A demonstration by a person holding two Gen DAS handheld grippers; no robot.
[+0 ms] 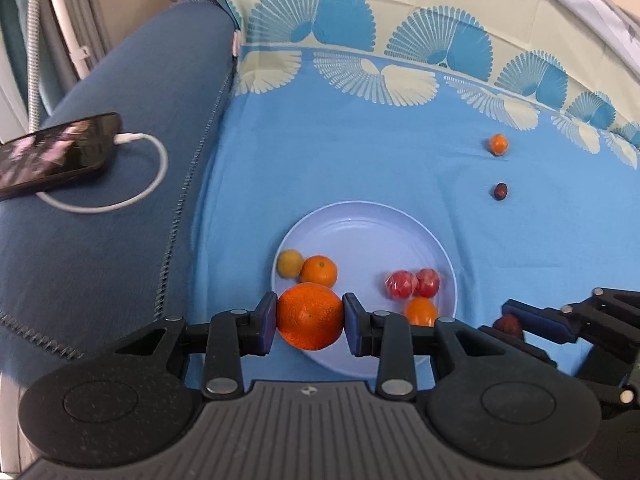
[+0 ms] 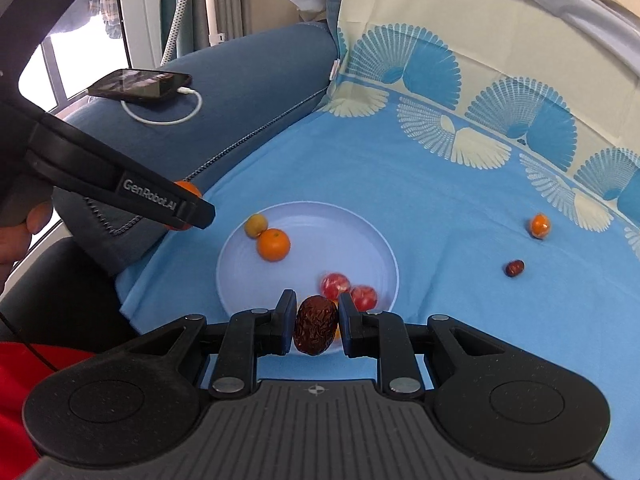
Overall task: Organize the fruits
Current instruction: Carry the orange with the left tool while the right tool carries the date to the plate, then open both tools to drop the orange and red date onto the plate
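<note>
Two grippers hovering over the plate (image 1: 360,216): left gripper (image 1: 310,317) pinching a big orange (image 1: 310,316), right gripper (image 2: 316,325) squeezing a wrinkled red date (image 2: 315,325). Lying beyond on the blue cloth (image 1: 340,152): a small orange (image 1: 499,143) and another date (image 1: 500,191).

The right gripper (image 2: 317,325) clamps a wrinkled dark-red date (image 2: 315,330) over the pale-blue round plate's (image 2: 240,276) 6 o'clock rim.
</note>
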